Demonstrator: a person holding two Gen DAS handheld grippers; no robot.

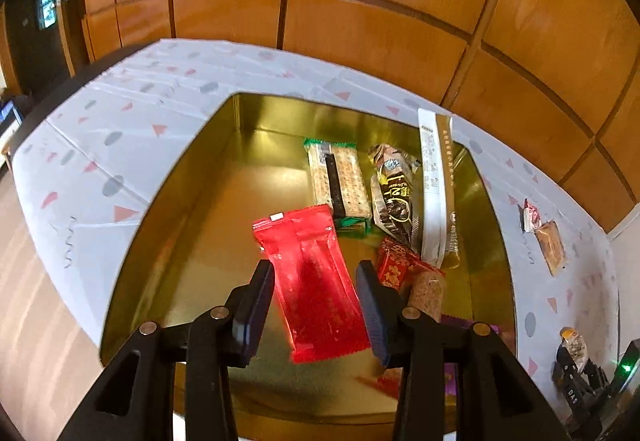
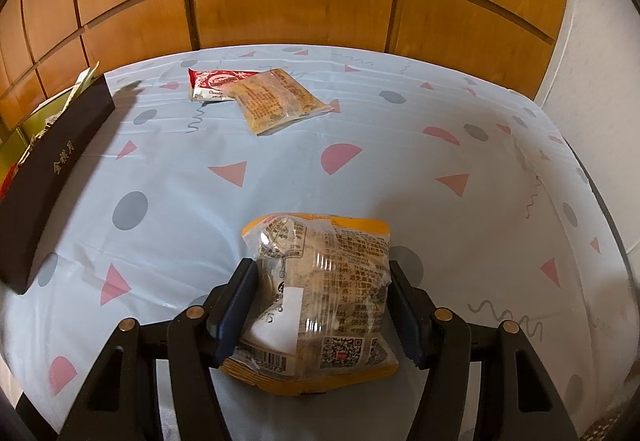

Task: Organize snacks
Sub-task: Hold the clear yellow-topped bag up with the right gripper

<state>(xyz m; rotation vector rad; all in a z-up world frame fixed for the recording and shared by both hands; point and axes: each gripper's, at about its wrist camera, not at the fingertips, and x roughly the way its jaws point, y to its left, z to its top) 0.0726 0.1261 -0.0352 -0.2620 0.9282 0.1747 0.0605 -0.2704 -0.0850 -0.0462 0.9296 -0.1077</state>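
Observation:
My left gripper (image 1: pixel 316 305) is open above a gold tin box (image 1: pixel 192 225). A red snack packet (image 1: pixel 316 285) lies between its fingers without touching them, over the box floor. In the box lie a green-edged cracker pack (image 1: pixel 340 181), a dark brown packet (image 1: pixel 394 197), a white and gold stick pack (image 1: pixel 434 185) and a small red packet (image 1: pixel 394 267). My right gripper (image 2: pixel 324 305) is shut on a clear, yellow-edged snack bag (image 2: pixel 324 289) over the tablecloth. It also shows in the left wrist view (image 1: pixel 576 357).
A red and white packet (image 2: pixel 218 83) and an orange biscuit pack (image 2: pixel 276 101) lie at the far side of the patterned tablecloth (image 2: pixel 400 169). The box's dark outer wall (image 2: pixel 52 169) stands at the left. Wood panelling runs behind the table.

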